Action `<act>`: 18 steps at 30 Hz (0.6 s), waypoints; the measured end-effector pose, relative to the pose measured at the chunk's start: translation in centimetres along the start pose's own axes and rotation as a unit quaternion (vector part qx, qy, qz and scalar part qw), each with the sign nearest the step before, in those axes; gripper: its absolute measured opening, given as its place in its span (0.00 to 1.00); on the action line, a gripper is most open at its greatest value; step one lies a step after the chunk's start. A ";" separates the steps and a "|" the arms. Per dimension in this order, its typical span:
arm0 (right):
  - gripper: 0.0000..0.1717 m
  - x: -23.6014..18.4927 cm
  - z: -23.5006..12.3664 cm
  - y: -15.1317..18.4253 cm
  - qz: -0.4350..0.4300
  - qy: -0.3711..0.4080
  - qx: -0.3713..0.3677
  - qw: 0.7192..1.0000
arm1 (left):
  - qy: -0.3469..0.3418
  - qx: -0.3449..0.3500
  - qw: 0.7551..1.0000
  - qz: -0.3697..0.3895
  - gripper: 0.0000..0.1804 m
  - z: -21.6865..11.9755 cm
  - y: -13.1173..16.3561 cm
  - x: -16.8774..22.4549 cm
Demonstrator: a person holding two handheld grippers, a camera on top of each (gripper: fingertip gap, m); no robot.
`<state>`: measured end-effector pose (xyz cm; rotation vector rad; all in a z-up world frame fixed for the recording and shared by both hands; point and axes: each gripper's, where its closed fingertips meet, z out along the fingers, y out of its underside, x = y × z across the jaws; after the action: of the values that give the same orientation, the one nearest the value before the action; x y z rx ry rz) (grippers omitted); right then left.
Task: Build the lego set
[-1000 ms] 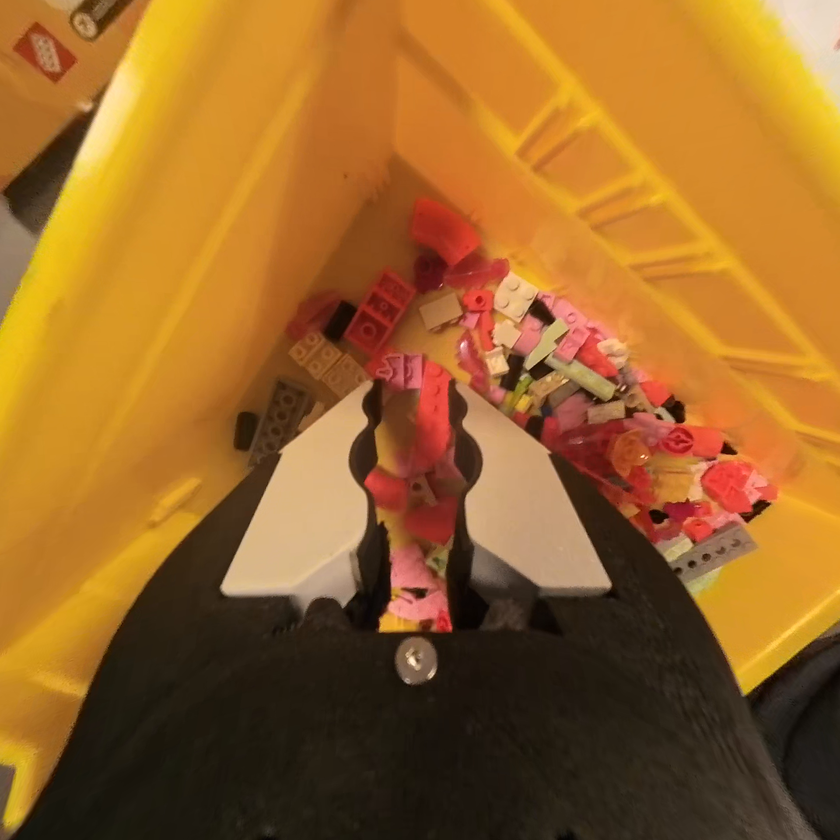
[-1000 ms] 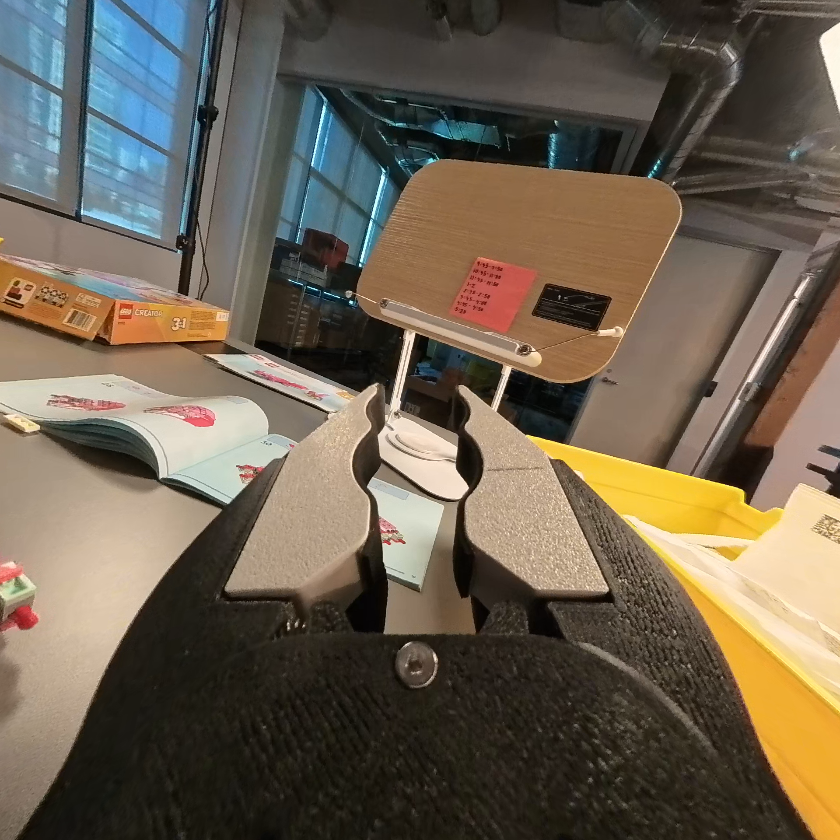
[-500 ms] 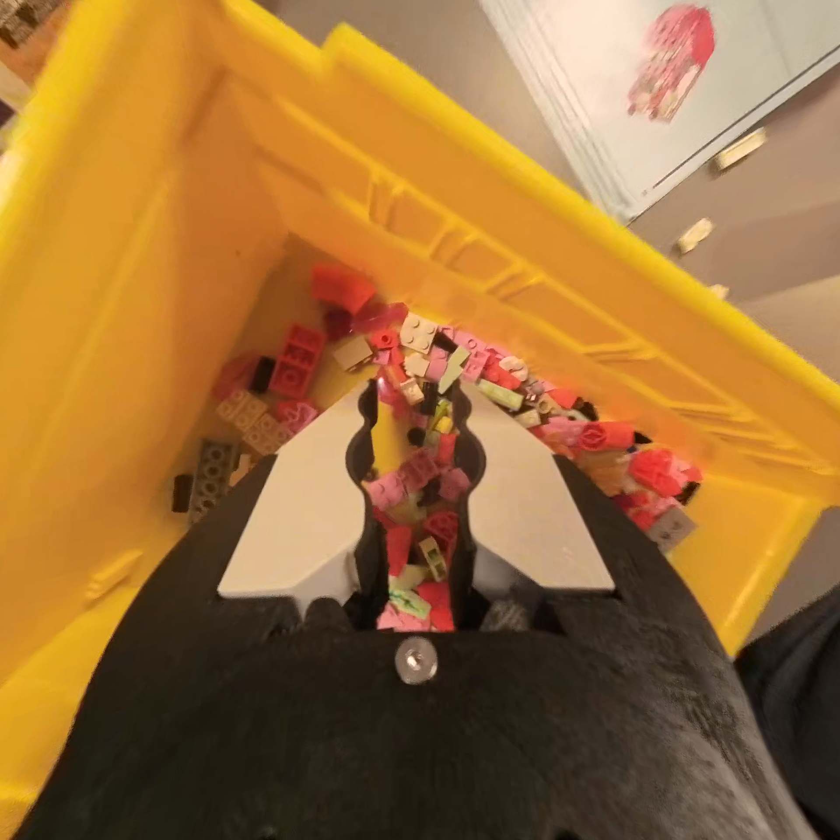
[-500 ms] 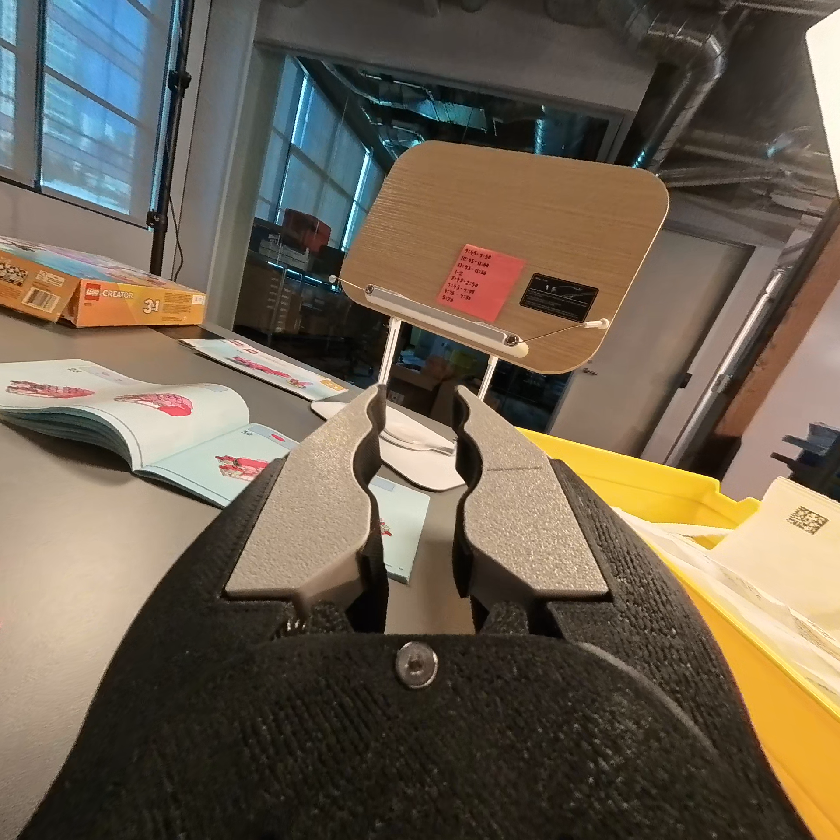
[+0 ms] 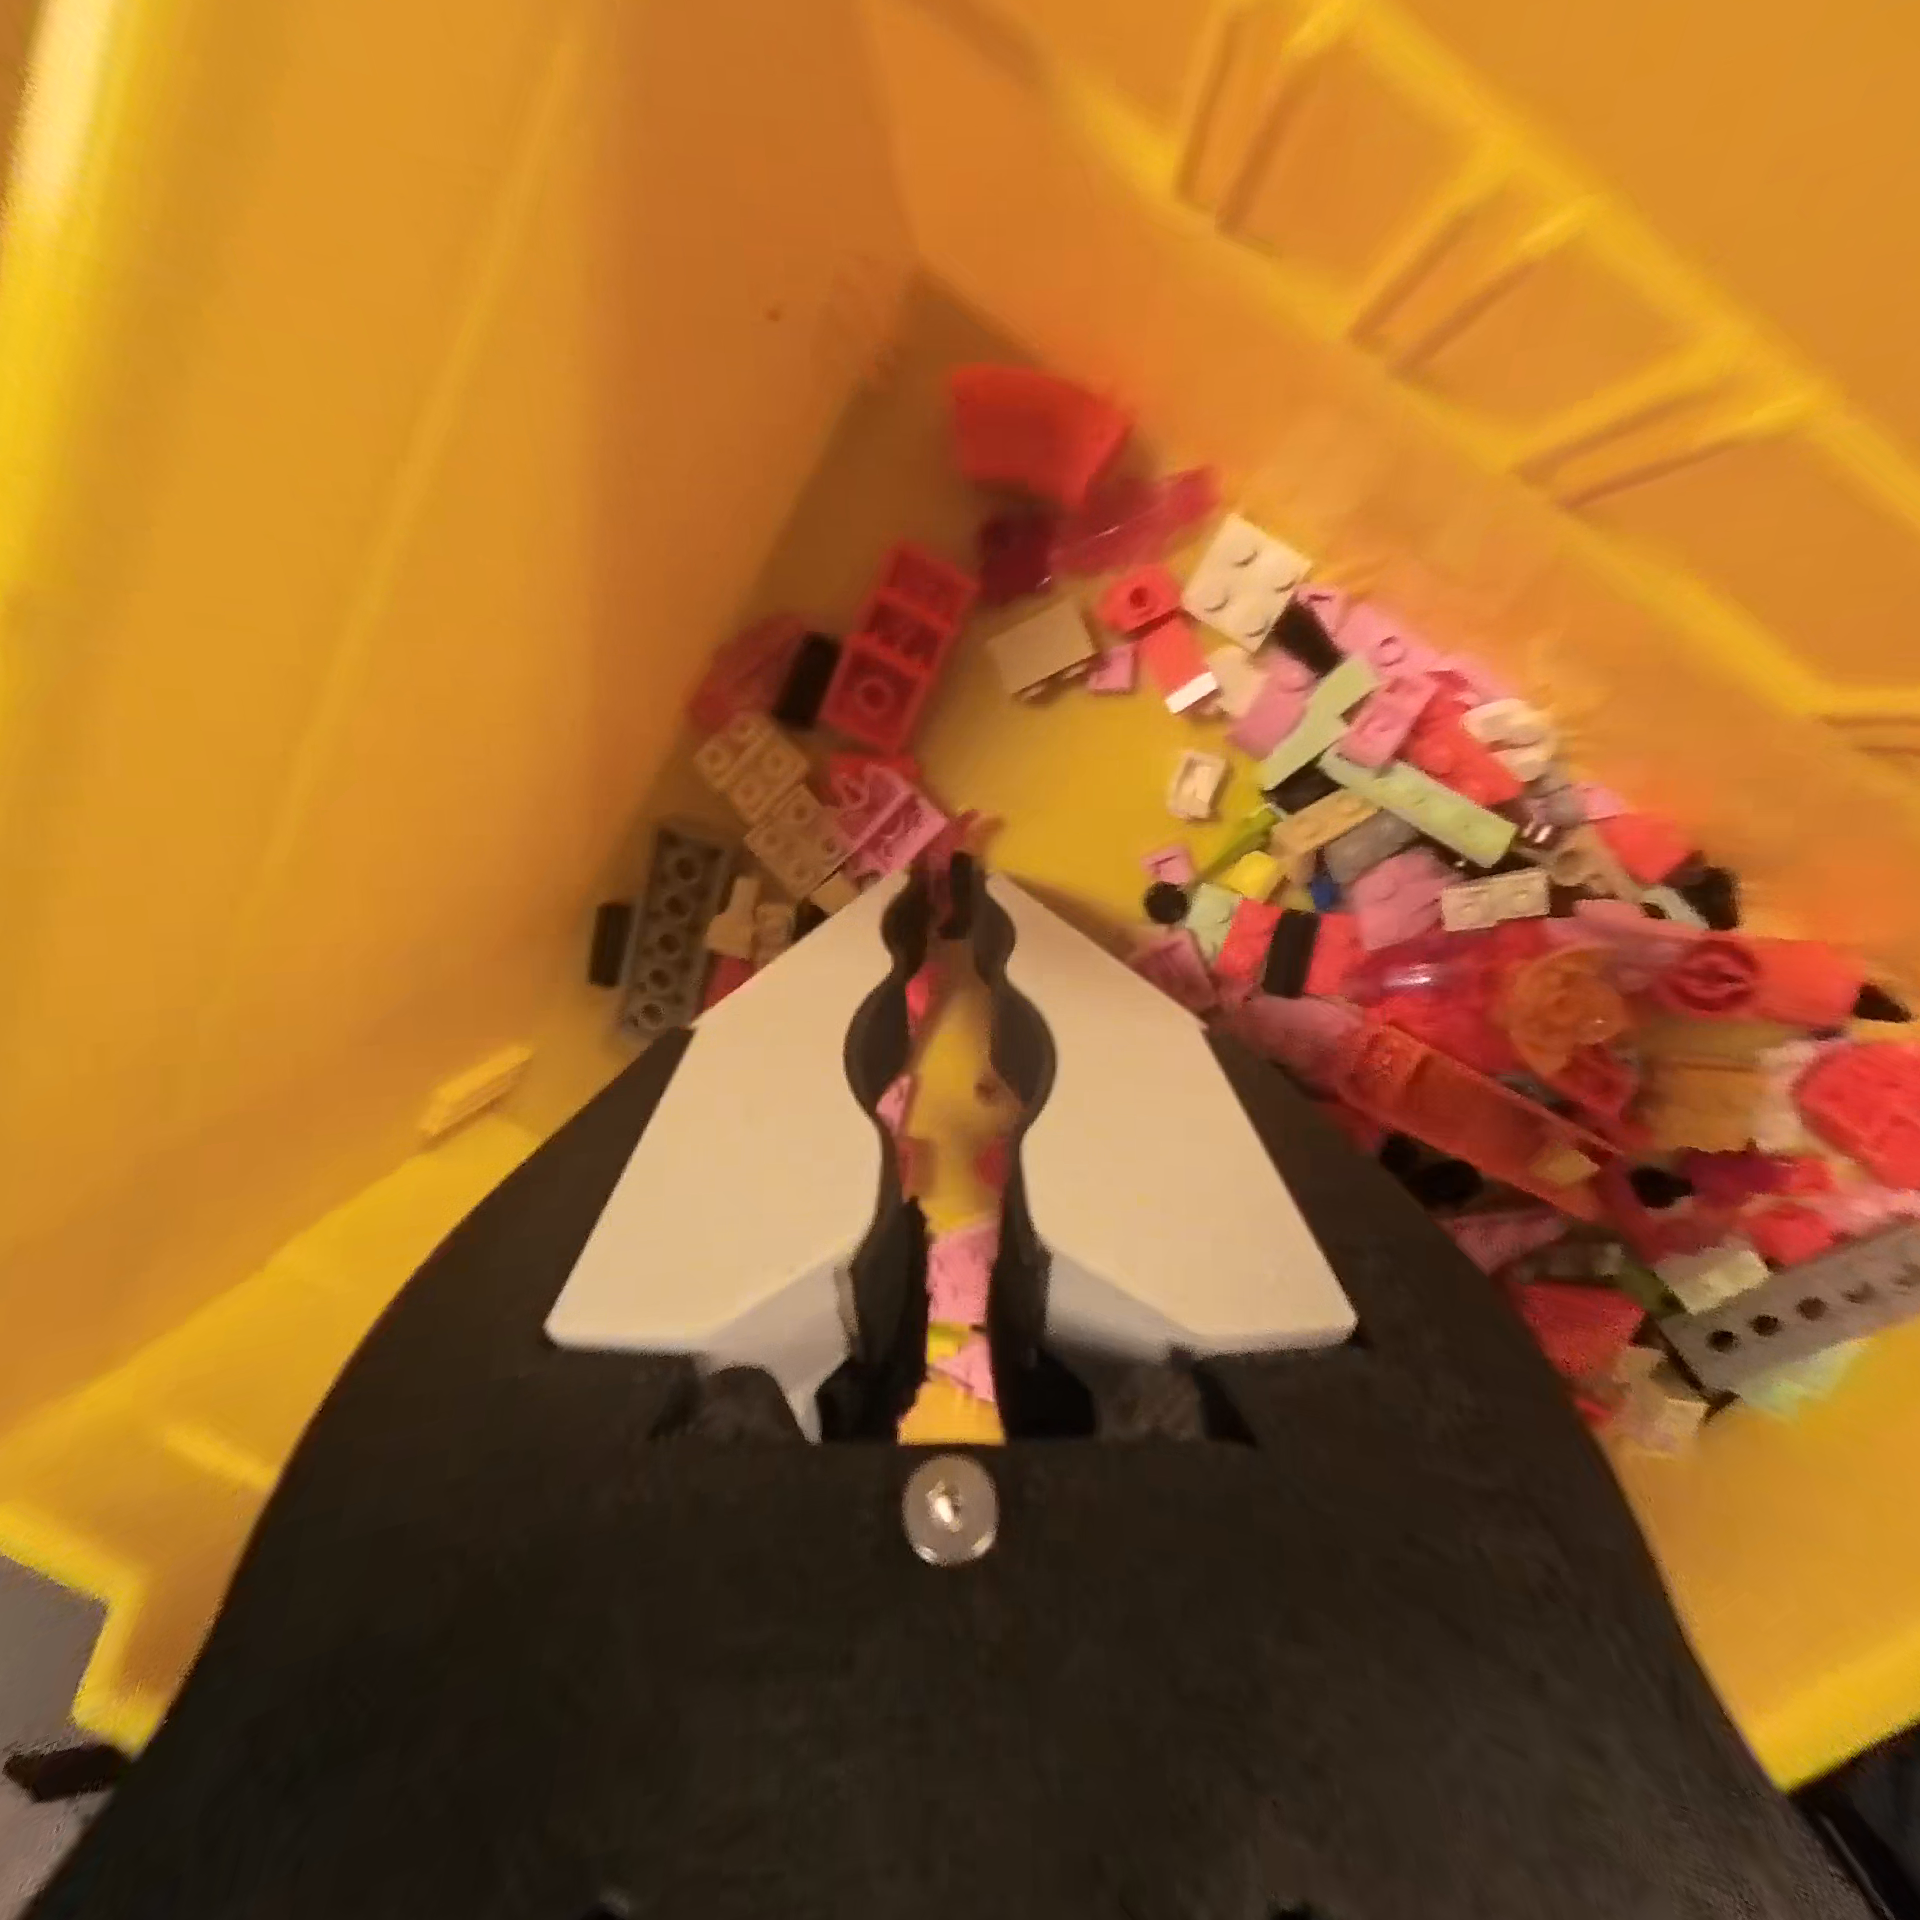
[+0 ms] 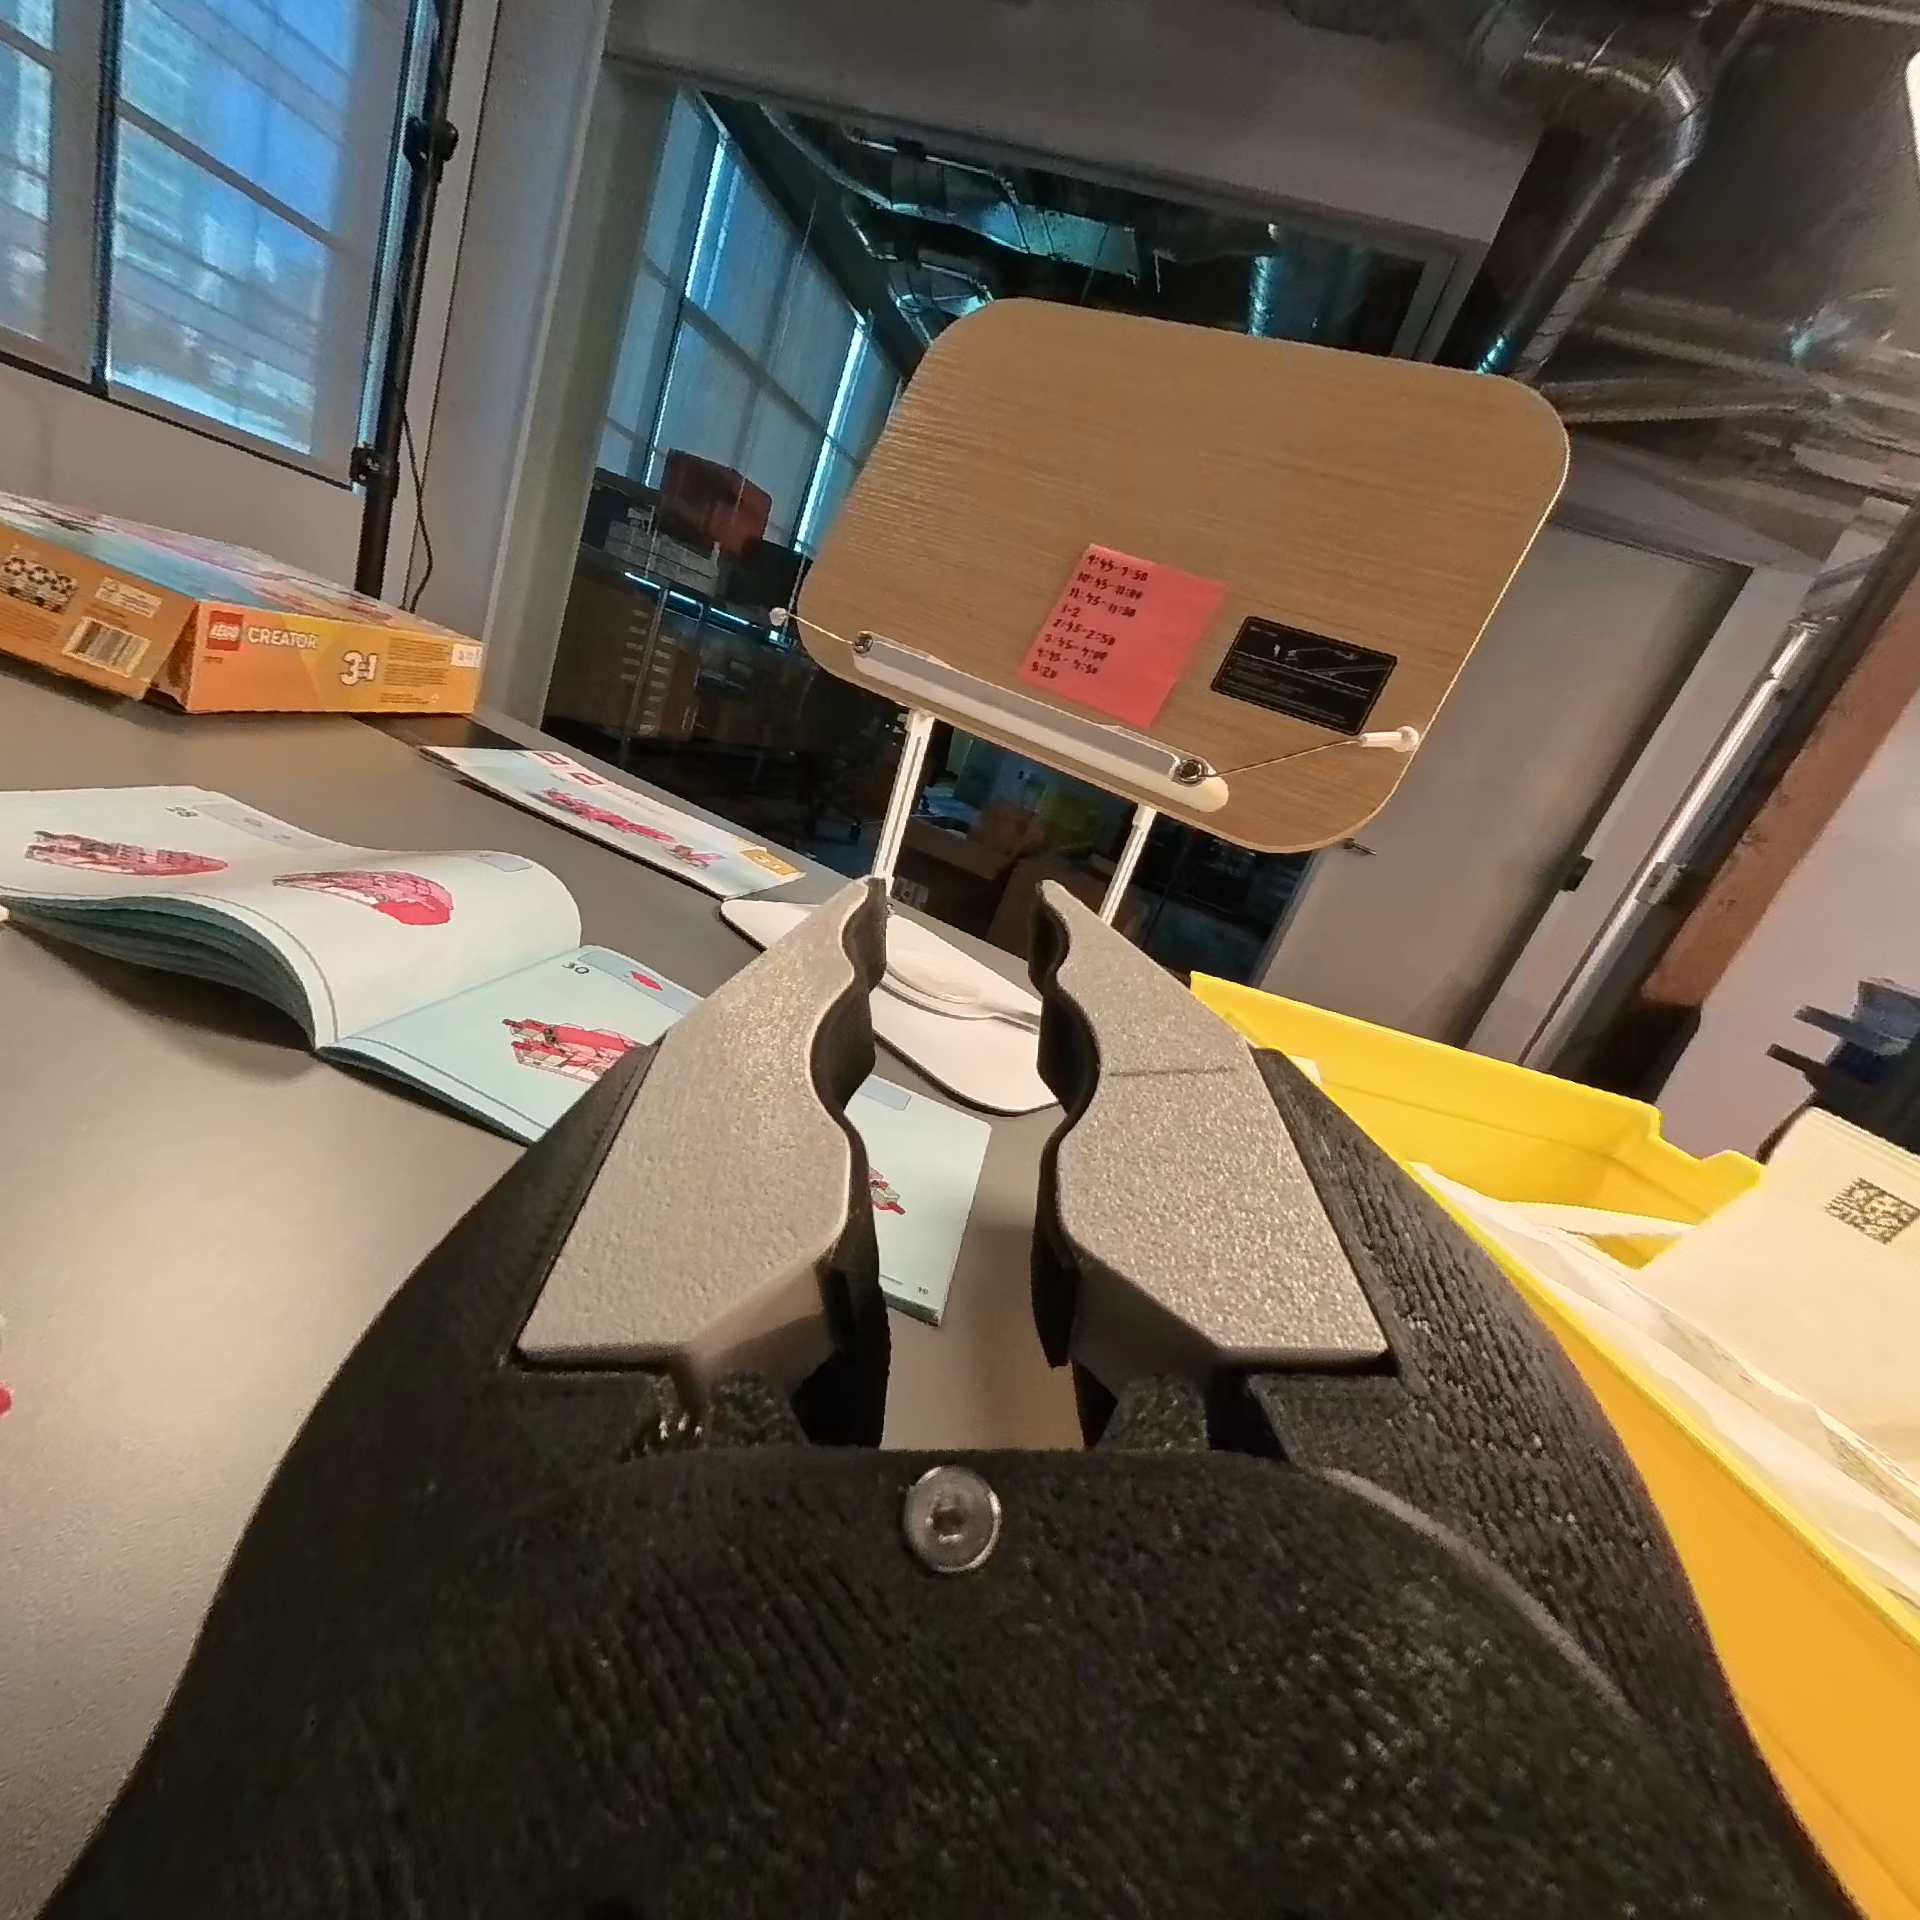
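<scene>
The left gripper reaches down into a yellow plastic bin, its white fingers drawn nearly together at the tips and pinching a small dark pink piece; blur hides its exact shape. Just left of the tips lie tan studded plates, a pink printed piece and a grey studded brick. Farther off sits a red brick and a red curved piece in the corner. To the right spreads a heap of pink, red and pale green bricks.

The right gripper hovers above a dark table with its grey fingers spread and nothing between them. Beyond the tips stands a wooden book stand on a white base, bearing a pink note. An open instruction booklet lies left, with an orange box farther left. A yellow bin's rim shows at right.
</scene>
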<state>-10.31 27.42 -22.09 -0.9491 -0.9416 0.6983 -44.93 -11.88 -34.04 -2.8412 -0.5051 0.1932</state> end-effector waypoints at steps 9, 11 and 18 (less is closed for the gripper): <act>0.15 0.3 -0.1 0.0 0.015 0.005 0.000 1.000 | 0.217 0.074 0.954 0.192 0.29 -2.0 -0.9 9.9; 0.15 0.3 -0.1 0.1 0.016 0.004 -0.001 1.000 | 0.217 0.054 0.950 0.217 0.34 -1.6 -0.2 10.5; 0.14 0.2 0.0 0.2 0.011 0.002 -0.004 1.000 | 0.055 0.048 0.957 0.280 0.05 -0.3 -0.8 6.9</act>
<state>-10.25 27.62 -22.21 -0.9698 -0.9332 0.7122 -38.74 -8.74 -34.13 -2.8023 0.3347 0.1515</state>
